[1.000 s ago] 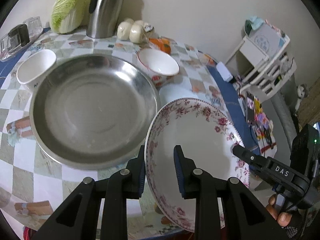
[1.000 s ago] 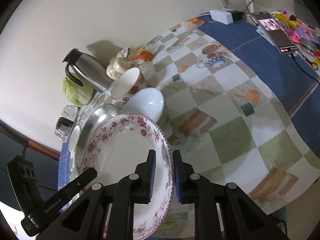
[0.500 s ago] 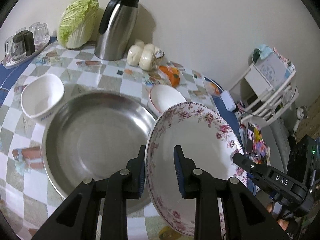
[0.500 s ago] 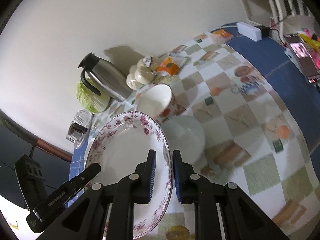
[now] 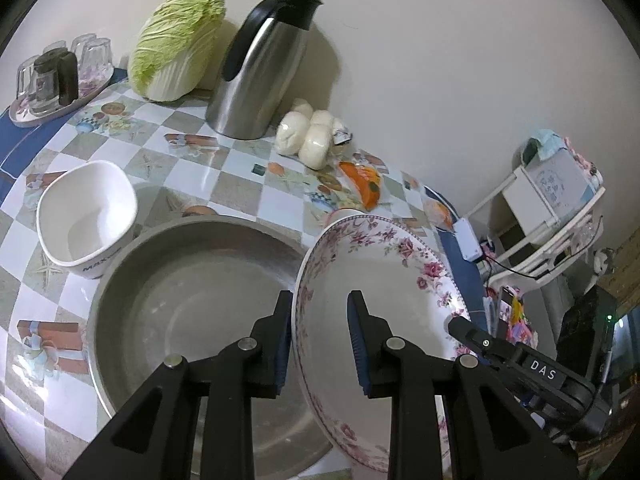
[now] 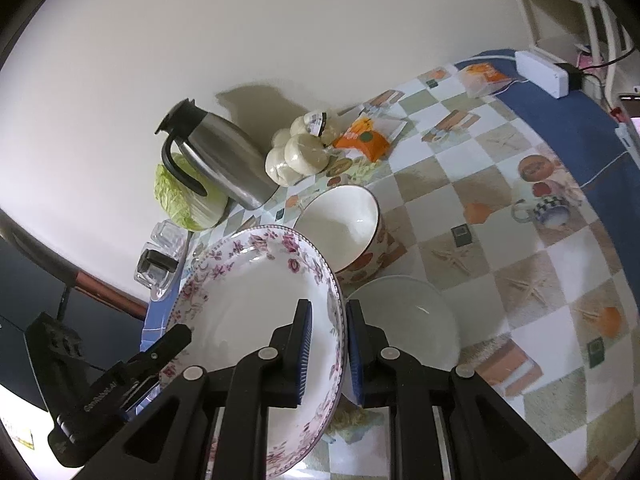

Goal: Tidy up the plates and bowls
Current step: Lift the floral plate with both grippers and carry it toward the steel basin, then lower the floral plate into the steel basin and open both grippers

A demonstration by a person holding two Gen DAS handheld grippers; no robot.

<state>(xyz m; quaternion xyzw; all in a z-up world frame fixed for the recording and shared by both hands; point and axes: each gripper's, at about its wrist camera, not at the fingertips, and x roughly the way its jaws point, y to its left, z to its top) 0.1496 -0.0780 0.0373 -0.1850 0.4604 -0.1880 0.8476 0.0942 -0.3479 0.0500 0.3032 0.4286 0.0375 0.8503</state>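
A deep floral plate (image 5: 376,276) hangs tilted over the table, held by both grippers. My left gripper (image 5: 320,340) is shut on its near left rim, one finger inside the plate and one outside. On the opposite rim my right gripper (image 6: 327,356) is shut in the same way; it reaches in from the right (image 5: 460,326) in the left wrist view. The plate (image 6: 256,312) overlaps the right edge of a large steel basin (image 5: 188,304). A white square bowl (image 5: 86,220) stands left of the basin. Behind the plate sits a patterned bowl (image 6: 340,224), with a white dish (image 6: 404,312) to its right.
At the back by the wall stand a steel kettle (image 5: 260,72), a cabbage (image 5: 176,48), bagged buns (image 5: 312,136) and an orange packet (image 5: 366,180). A tray of glasses (image 5: 56,76) is far left. A white power strip (image 6: 542,74) lies on the blue cloth.
Both grippers have carried the plate to the left, off the white dish and over the basin's right edge. The kettle, cabbage and buns have come further into view.
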